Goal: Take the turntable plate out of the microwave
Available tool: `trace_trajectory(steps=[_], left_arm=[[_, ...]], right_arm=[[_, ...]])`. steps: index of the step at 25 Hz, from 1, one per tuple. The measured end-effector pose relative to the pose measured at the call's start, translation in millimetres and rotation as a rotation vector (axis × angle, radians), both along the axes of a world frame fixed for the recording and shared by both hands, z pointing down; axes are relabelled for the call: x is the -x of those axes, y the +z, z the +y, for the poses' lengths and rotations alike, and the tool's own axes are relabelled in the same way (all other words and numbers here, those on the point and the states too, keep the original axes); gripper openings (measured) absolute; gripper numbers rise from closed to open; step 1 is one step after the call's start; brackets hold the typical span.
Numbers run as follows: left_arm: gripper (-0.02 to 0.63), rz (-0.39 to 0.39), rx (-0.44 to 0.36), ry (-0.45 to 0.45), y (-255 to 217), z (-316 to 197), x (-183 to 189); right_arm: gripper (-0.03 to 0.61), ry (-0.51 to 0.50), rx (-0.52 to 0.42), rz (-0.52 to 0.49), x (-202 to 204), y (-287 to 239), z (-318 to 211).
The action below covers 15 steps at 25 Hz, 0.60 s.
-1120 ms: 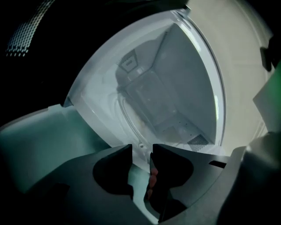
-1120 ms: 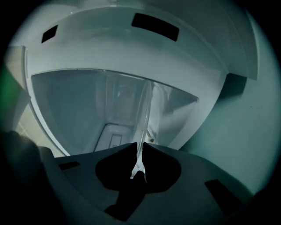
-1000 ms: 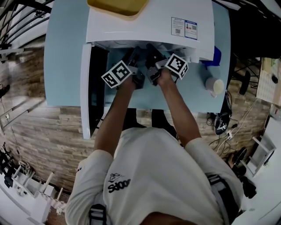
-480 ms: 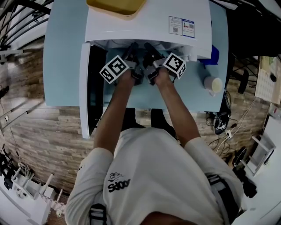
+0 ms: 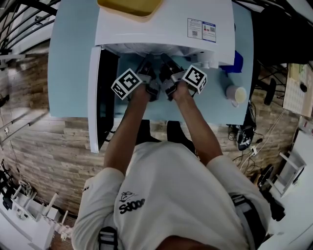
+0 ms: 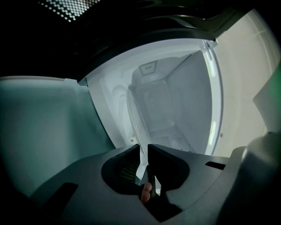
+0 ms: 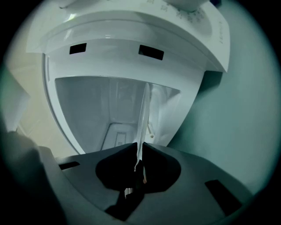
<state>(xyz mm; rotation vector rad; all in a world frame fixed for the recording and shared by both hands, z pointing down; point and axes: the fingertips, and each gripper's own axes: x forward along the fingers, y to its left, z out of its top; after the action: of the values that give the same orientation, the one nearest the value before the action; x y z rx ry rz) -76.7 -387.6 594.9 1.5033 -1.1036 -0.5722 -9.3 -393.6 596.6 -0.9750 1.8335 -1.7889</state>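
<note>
The white microwave (image 5: 161, 24) stands with its door (image 5: 95, 97) swung open to the left. Both grippers reach side by side into its mouth. The glass turntable plate (image 6: 134, 118) shows edge-on as a thin pale strip. Its rim runs between the jaws of my left gripper (image 6: 143, 151), which are closing on it and appear to touch it. In the right gripper view the same plate (image 7: 144, 114) stands edge-on, and my right gripper (image 7: 139, 147) is shut on its rim. From the head view the left gripper (image 5: 146, 63) and right gripper (image 5: 164, 61) hide the plate.
A yellow tray (image 5: 129, 6) lies on top of the microwave. A pale cup (image 5: 236, 93) and a blue object (image 5: 237, 61) stand on the light blue table (image 5: 68, 58) to the right. The open door walls off the left side. Wooden floor surrounds the table.
The left gripper's marker cube has rolled a little. Both hands have stayed at the microwave's mouth.
</note>
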Motion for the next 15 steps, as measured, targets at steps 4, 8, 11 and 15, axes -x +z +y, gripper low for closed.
trace_trajectory(steps=[4,8,11,15], left_arm=[[0.083,-0.015,-0.034,0.014,-3,10,-3],[0.173,0.059,-0.015,-0.049,3,8,3],[0.19,0.102,-0.02,-0.081,2,2,9],[0.19,0.126,-0.02,-0.118,3,-10,20]], right_arm=[[0.031,-0.015,-0.012,-0.027,-4,-5,11],[0.031,-0.011,-0.018,-0.042,-6,-12,20],[0.031,-0.008,-0.02,-0.049,-5,-16,20],[0.031,0.0,-0.028,-0.054,-5,-18,20]])
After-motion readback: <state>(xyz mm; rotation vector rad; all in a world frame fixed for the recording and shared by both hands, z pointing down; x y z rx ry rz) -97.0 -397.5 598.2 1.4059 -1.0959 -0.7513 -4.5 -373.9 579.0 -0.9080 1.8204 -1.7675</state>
